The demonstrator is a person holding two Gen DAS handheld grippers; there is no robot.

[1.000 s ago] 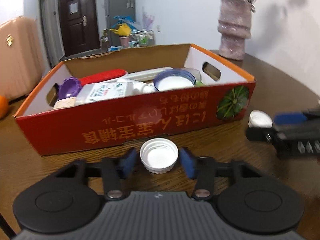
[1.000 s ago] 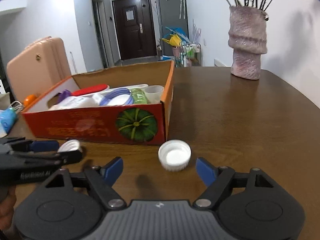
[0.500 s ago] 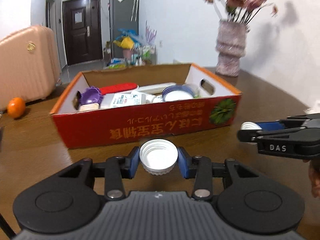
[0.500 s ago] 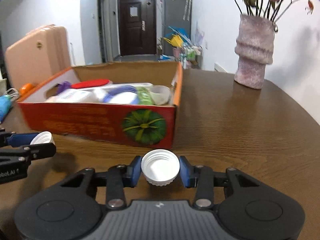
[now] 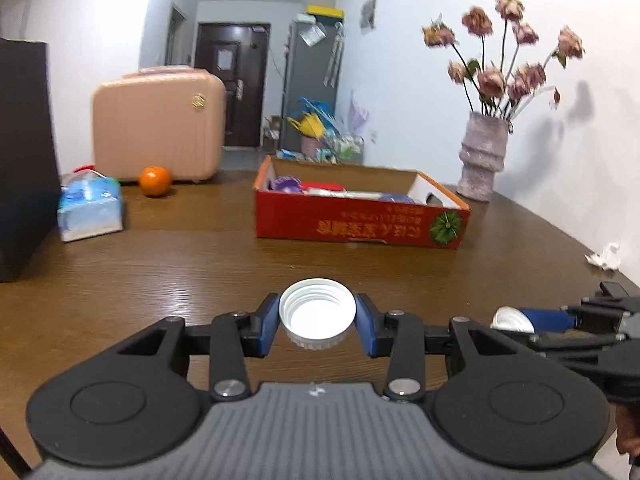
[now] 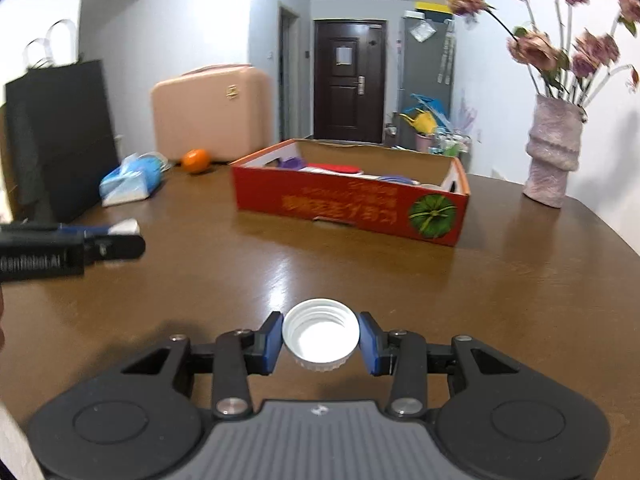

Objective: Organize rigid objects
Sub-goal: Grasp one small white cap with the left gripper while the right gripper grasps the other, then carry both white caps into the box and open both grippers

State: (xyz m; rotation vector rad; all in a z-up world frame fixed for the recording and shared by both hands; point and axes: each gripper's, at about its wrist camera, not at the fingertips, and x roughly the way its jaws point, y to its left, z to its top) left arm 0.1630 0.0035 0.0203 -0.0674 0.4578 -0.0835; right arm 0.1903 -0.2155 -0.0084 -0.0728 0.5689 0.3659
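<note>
White caps [image 5: 317, 314] [image 6: 320, 335], open side up, sit clamped in my left gripper [image 5: 317, 320] and right gripper [image 6: 321, 340]; shallow rim holds could let either tip out above the bench [image 6: 520, 280].

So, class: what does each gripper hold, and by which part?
Each holds a white bottle cap by its ribbed side wall, open side up: left gripper one cap, right gripper another.
</note>
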